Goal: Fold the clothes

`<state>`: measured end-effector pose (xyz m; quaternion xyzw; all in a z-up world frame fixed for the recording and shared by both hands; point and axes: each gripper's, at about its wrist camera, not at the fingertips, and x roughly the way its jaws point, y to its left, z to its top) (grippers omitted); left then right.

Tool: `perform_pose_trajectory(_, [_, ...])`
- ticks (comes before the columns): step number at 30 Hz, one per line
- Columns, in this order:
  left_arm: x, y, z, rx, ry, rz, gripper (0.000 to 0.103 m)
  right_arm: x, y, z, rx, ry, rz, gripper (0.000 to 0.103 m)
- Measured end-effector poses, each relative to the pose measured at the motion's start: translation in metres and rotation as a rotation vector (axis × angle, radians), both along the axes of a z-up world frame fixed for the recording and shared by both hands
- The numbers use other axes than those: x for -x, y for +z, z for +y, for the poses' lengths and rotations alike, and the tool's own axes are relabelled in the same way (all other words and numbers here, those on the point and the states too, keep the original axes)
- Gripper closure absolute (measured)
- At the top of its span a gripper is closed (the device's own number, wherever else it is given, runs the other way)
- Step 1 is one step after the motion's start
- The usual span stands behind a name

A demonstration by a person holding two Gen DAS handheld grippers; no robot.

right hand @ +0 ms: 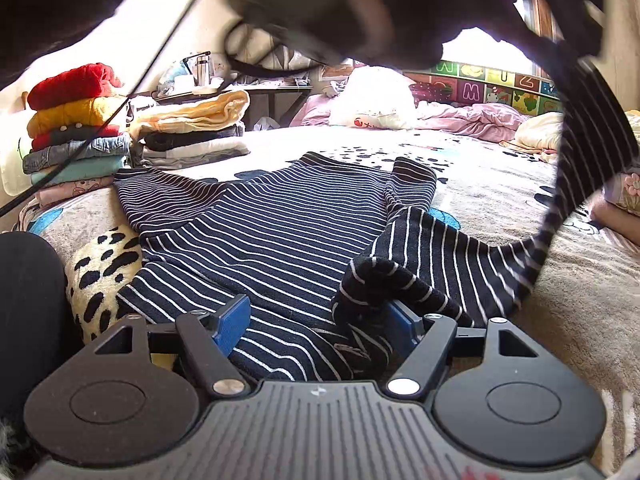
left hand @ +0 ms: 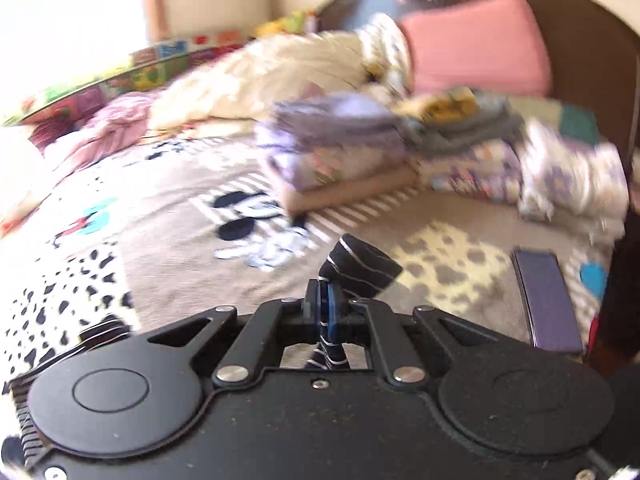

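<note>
While the striped top (right hand: 256, 232) lies spread on the bed (right hand: 500, 200), the left tool (left hand: 326, 300) is clamped on its sleeve (left hand: 360, 266), lifted clear, and the right tool (right hand: 320, 316) stands apart over the near hem. I judge a sleeve fold is in hand; next, the sleeve wants carrying across the body. The play mat (right hand: 492, 88) shows "M" and "Z".

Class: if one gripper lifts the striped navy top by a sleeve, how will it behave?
Probably floppy: the striped top lies creased on the bed, its sleeve drooping from the left gripper. Likely light; thin knit. Unlikely to slip from the pinch.
</note>
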<state>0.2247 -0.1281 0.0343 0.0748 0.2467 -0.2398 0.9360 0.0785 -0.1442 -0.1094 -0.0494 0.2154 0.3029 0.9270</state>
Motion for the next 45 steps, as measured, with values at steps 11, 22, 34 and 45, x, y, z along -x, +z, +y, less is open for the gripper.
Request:
perform_pose_trajectory(11, [0.097,-0.017,0.269,0.572,0.516,-0.075,0.1,0.019,0.006,-0.015,0.021,-0.046,-0.003,0.027])
perform_pose_trajectory(22, [0.099,-0.089,0.342,0.756,0.647,0.053,0.1,0.003,-0.003,0.004,0.082,-0.076,-0.026,0.028])
perform_pose_trajectory(34, [0.132,-0.089,0.357,0.901,0.604,-0.07,0.101,-0.008,-0.002,0.031,0.118,0.071,-0.043,0.026])
perform_pose_trajectory(45, [0.135,-0.097,0.358,0.936,0.605,-0.094,0.101,-0.015,0.001,0.023,0.087,0.119,0.033,0.027])
